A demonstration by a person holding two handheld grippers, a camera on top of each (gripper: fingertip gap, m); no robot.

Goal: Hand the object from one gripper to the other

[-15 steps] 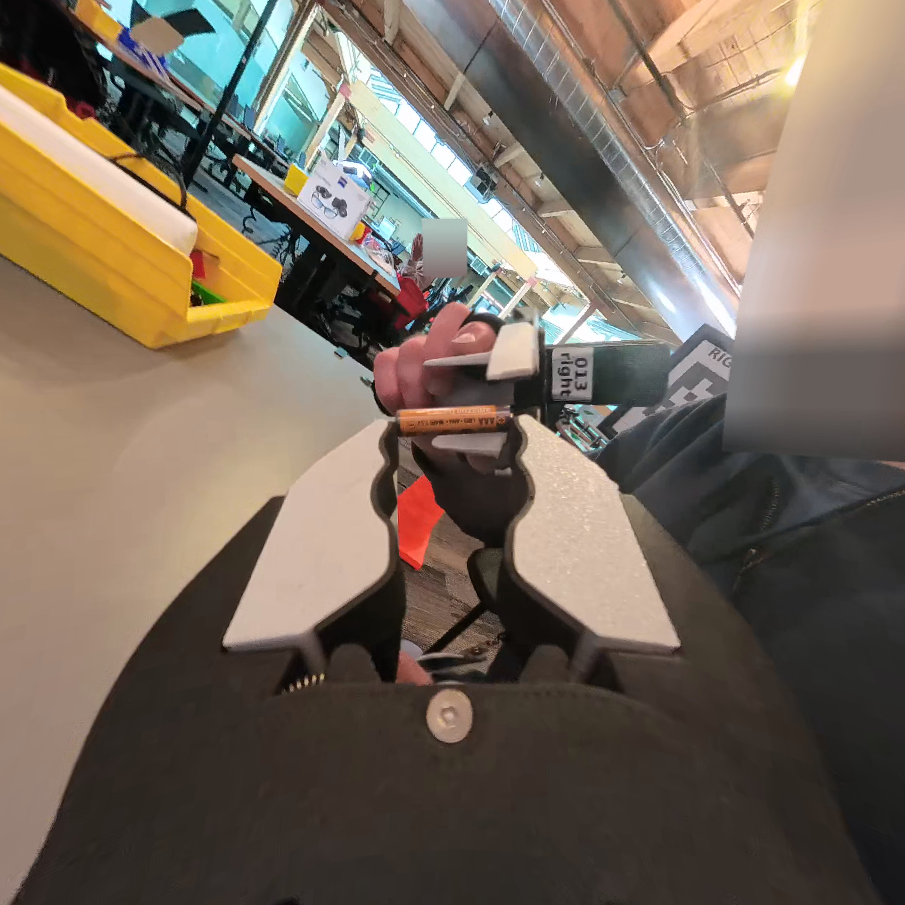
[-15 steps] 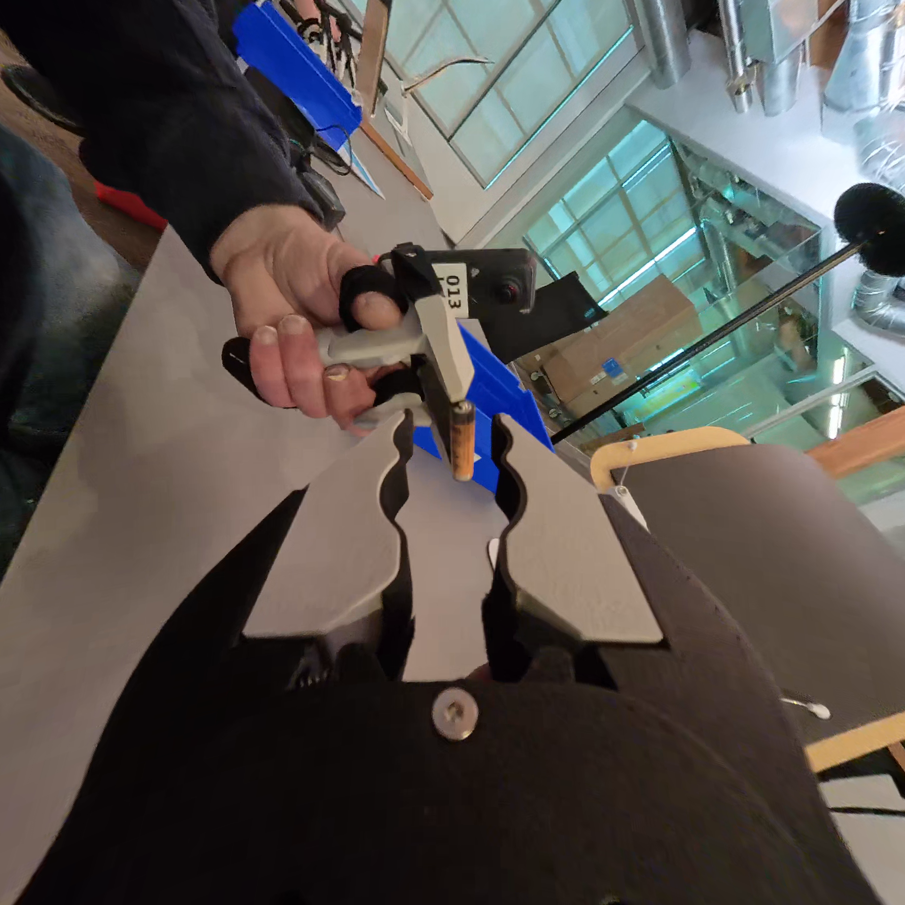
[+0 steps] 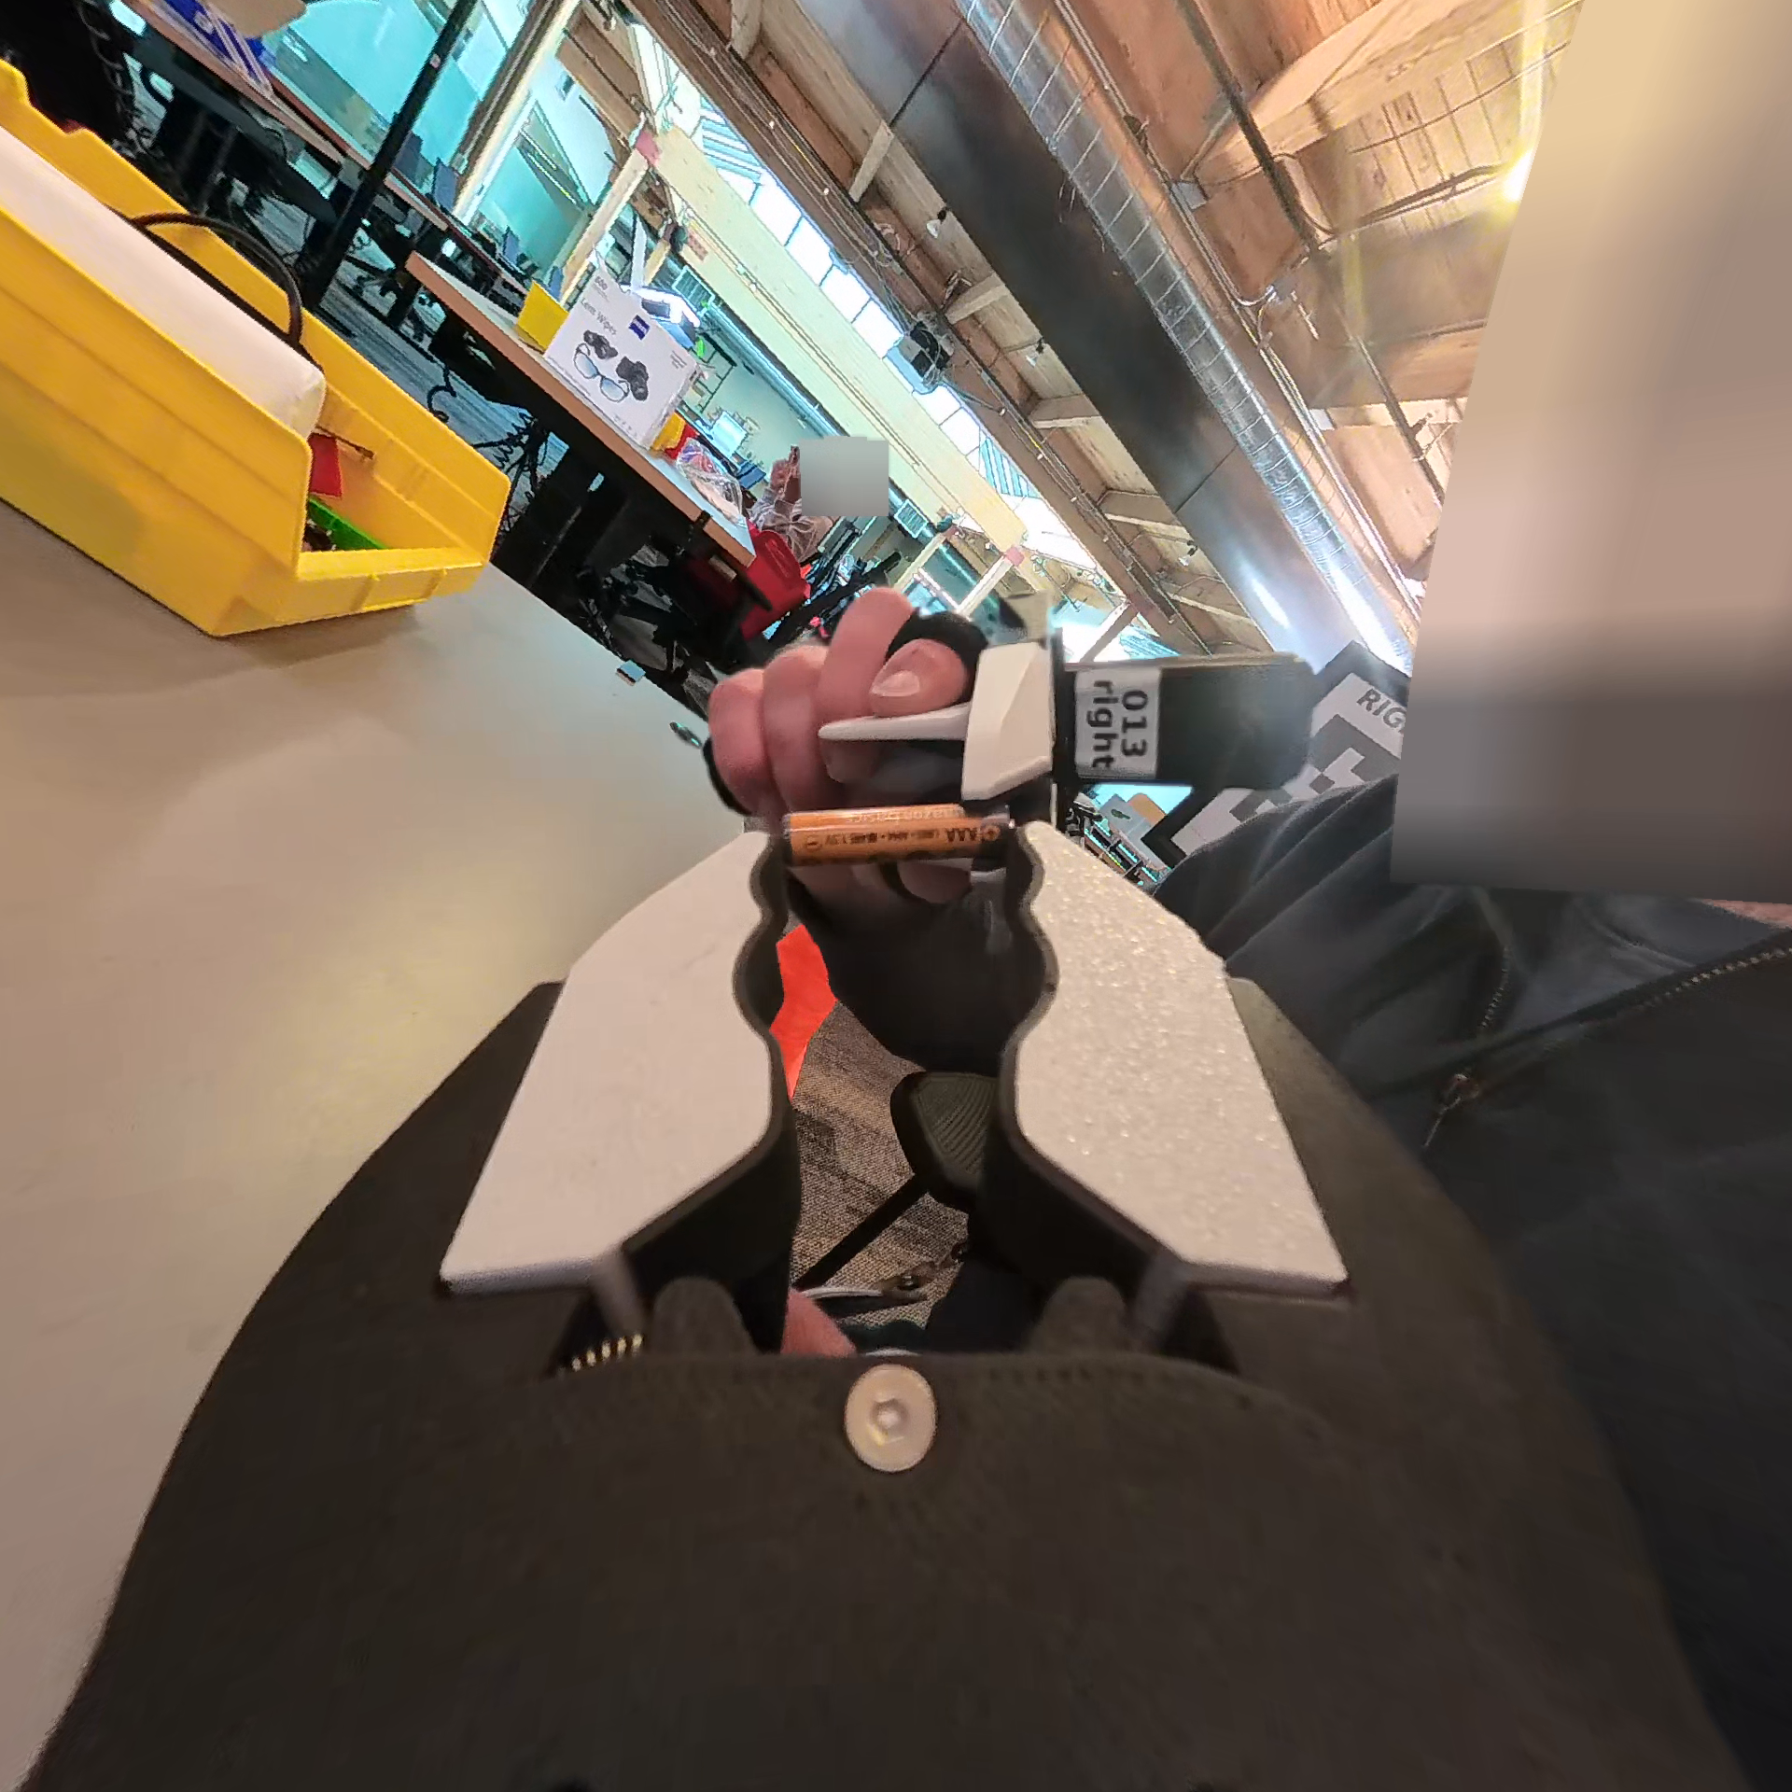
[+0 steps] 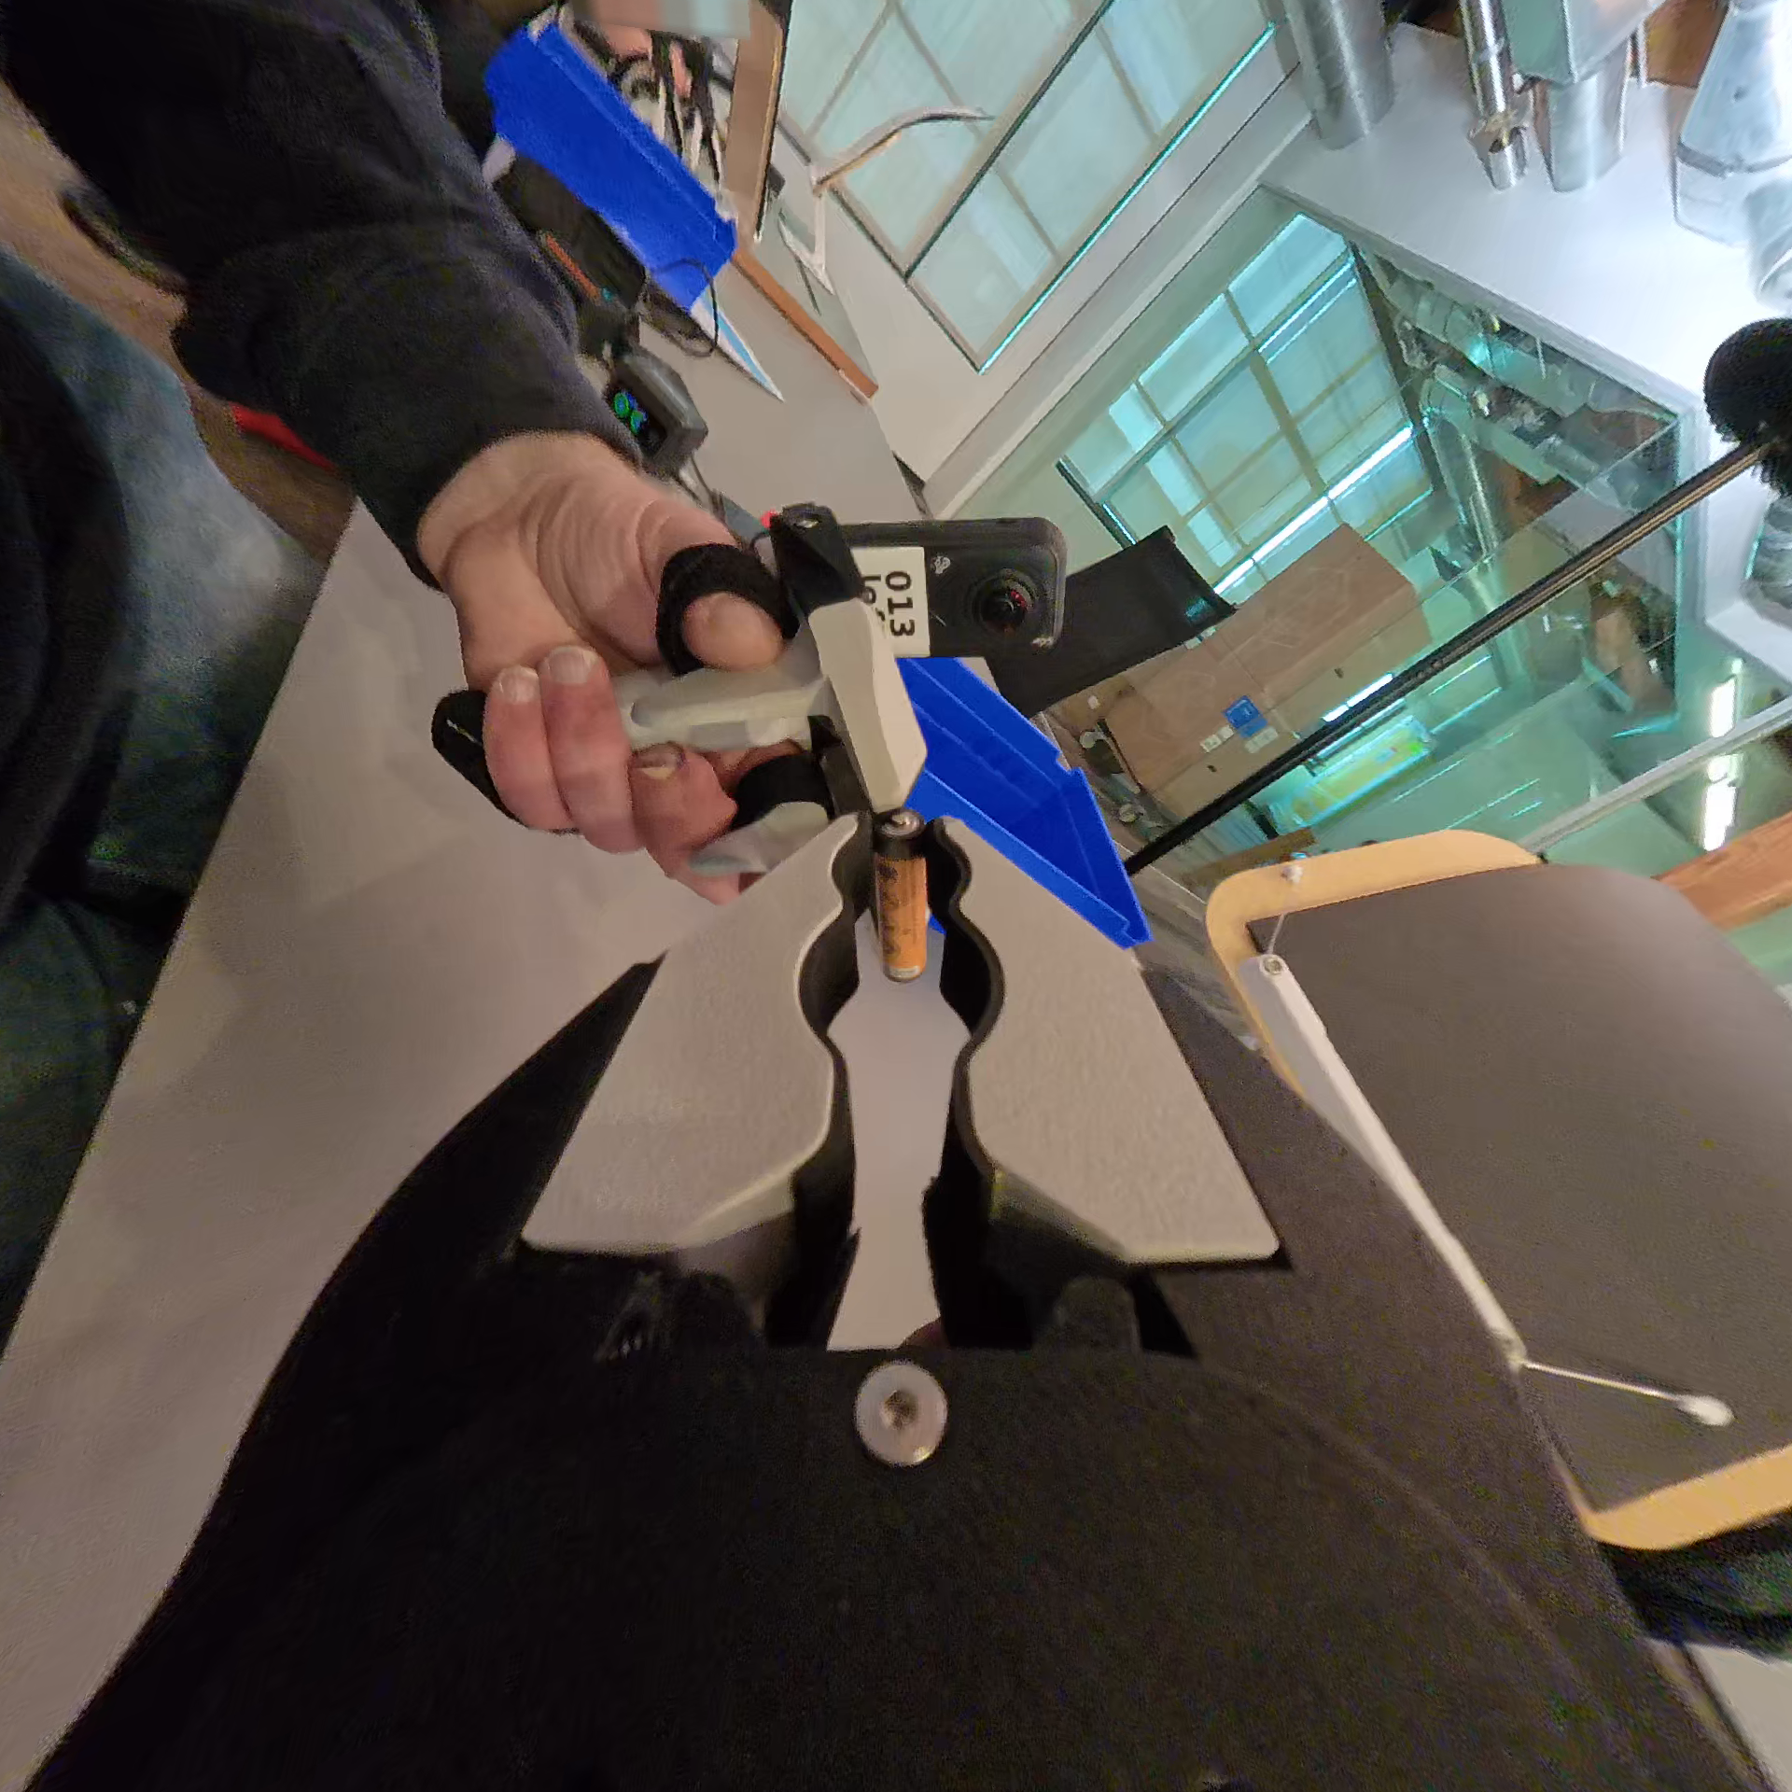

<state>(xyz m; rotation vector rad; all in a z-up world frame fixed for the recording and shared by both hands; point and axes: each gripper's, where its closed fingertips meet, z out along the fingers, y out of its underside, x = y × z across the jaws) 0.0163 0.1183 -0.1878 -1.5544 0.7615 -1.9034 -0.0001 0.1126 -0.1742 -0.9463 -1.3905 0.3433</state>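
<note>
An orange AAA battery [image 3: 897,837] lies crosswise between the tips of my left gripper [image 3: 892,853], which is shut on its two ends. In the right wrist view the same battery [image 4: 900,916] points toward the camera. It sits between the tips of my right gripper [image 4: 900,873], whose black pads press in on both of its sides. The right gripper [image 3: 970,776], held by a hand, shows beyond the left tips in the left wrist view. The left gripper [image 4: 863,718], also in a hand, shows beyond the right tips. Both are held above a grey table [image 3: 291,873].
A yellow bin [image 3: 194,436] stands on the table at the far left. A blue bin [image 4: 1028,824] lies behind the left gripper. A dark panel with a wooden rim [image 4: 1552,1164] is at the right. The person's dark jacket [image 3: 1503,1115] is close on the right. Only a small space, under 4 cm, lies between the two pairs of fingers.
My right gripper's jaws have closed in from a wide gap onto the battery. The battery now sits deeper between them. The left gripper holds it as before.
</note>
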